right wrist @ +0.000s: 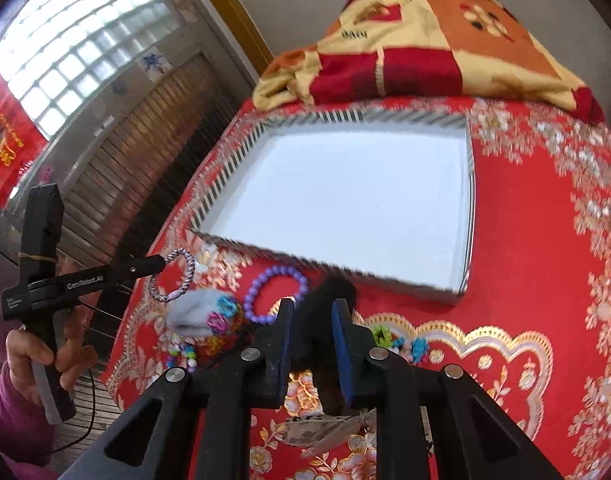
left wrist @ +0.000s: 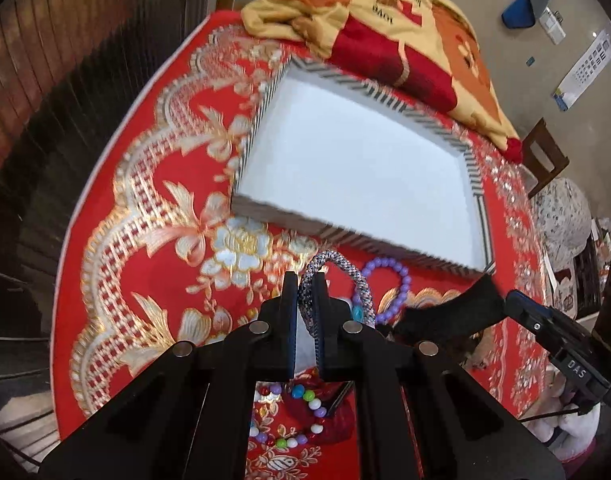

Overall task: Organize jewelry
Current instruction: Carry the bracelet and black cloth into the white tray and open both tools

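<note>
From the left wrist view, the left gripper (left wrist: 305,280) is clenched on a braided cord bracelet (left wrist: 337,280), whose loop rises ahead of the jaws and curls off to their right. Just right of the tips lies a purple bead bracelet (left wrist: 401,284) on the red embroidered cloth (left wrist: 145,220). Ahead of the jaws sits the white tray (left wrist: 357,168) with a striped rim. Beneath the jaws a multicoloured bead bracelet (left wrist: 305,416) lies on the cloth. The right gripper (left wrist: 485,300) enters at far right.

From the right wrist view, the right gripper (right wrist: 313,308) grips a dark fuzzy item (right wrist: 329,312), possibly a hair tie; the blur hides its form. The tray (right wrist: 345,200) lies ahead of these jaws, the purple bracelet (right wrist: 275,292) just left of them. Further left, the left gripper (right wrist: 161,265) holds the braided bracelet (right wrist: 173,276) above the cloth's edge, beside a grey fluffy piece (right wrist: 197,316).
</note>
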### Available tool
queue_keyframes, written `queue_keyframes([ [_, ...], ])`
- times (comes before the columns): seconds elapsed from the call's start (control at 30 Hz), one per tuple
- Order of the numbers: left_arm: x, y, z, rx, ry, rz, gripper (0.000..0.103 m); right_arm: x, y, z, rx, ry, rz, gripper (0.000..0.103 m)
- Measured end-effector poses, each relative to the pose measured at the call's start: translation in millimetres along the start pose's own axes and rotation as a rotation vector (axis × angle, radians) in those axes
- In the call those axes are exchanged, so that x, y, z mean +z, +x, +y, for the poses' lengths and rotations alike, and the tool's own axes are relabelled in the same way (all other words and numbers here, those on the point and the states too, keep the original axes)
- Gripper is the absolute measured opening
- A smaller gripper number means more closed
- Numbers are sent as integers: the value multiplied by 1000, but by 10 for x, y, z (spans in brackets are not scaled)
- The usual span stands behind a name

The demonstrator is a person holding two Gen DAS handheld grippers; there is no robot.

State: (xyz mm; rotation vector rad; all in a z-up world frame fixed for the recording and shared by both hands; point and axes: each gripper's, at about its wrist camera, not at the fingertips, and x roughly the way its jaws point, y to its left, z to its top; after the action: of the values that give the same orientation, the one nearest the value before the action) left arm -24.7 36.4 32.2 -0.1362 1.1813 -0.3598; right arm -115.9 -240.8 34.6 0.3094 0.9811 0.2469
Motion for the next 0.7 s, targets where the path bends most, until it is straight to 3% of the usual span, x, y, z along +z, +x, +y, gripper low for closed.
queue_keyframes([
  [0.23,196,-34,-100,-1,7,-36,6,139,-70,-93,-26,19,-21,18],
  [0.33,245,-14,-137,-1,19,-41,6,48,73,-147,-82,-9,36,50],
  [0.43,298,36,-135,-1,15,-37,6,-44,203,-220,-53,12,110,52],
  [0.63,417,133,-122,5,8,-30,6,-114,554,-565,-44,188,153,52],
  [0.7,465,156,-131,9,13,-29,6,-126,662,-573,4,215,169,50],
])
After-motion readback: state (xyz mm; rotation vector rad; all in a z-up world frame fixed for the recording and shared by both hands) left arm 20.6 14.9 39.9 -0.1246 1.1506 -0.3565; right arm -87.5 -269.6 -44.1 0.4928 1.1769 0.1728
